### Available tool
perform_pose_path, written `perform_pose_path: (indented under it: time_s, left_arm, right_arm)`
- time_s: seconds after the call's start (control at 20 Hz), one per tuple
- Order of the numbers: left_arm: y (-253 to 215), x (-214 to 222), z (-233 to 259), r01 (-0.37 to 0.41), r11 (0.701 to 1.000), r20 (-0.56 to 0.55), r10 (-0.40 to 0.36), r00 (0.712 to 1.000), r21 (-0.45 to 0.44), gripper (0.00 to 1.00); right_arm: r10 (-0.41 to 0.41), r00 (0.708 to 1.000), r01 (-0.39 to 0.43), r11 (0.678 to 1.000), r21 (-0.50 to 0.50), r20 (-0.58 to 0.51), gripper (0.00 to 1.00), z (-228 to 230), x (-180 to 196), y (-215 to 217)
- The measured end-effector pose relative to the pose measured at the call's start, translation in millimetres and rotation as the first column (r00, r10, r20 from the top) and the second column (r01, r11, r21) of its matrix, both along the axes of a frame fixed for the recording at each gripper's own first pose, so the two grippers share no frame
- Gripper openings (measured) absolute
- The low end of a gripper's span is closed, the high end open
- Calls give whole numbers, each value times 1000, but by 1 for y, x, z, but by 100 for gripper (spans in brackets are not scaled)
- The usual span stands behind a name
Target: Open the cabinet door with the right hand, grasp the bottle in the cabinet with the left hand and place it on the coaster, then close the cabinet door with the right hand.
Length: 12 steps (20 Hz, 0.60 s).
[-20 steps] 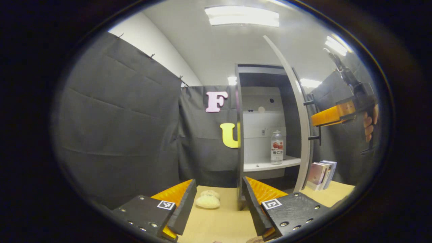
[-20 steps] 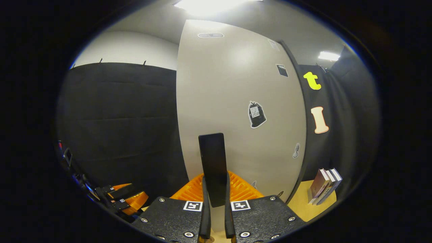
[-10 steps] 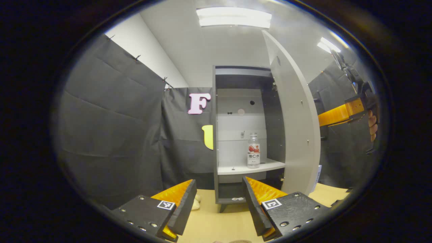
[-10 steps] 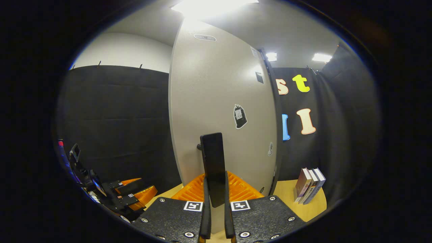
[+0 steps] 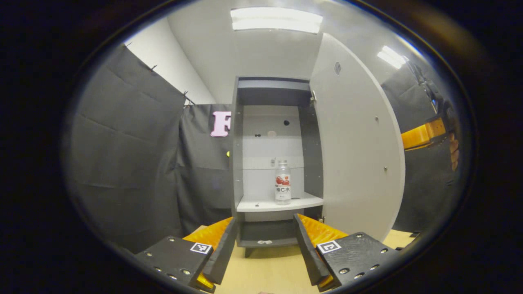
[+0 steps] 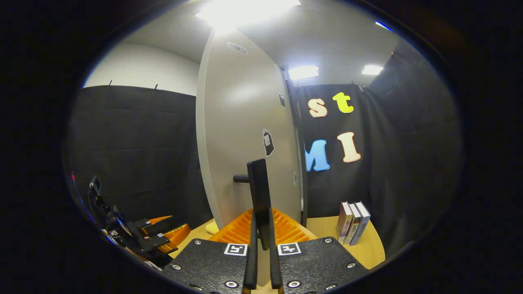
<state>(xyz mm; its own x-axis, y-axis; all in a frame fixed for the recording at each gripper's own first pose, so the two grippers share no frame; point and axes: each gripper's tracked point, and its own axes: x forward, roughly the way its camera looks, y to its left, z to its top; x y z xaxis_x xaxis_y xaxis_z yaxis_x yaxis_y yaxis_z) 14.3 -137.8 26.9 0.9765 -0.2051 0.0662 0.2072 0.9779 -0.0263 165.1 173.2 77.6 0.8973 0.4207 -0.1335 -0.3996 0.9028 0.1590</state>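
Clamping the handle (image 6: 258, 192) with my right gripper (image 6: 261, 249) while my left gripper (image 5: 264, 249) is hanging open, I am eyeing the bottle (image 5: 282, 182) at frame centre, fearing the door (image 5: 354, 139) swinging back if my grip slips.

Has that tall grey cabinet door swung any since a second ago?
Yes. The tall grey cabinet door has swung wider, away from the clear plastic bottle on its shelf.
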Motion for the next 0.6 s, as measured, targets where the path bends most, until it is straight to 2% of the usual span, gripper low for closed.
perform_pose_path:
  time_s: [0.3, 0.5, 0.6]
  left_arm:
    - [-38, -4, -8, 12, 1000, -35, -12, 999, -6, 83]
    - [-51, 1, -8, -14, 1000, -49, 14, 999, -12, 83]
    - [-53, 4, -3, -25, 1000, -48, 25, 999, -5, 83]
  right_arm:
    - [-56, 998, 56, 998, 3, 18, 12, -1, 6, -43]
    - [40, 999, -41, 997, 65, 10, 10, -1, 4, -38]
    - [45, 999, -46, 997, 61, 30, 12, -1, 1, -47]
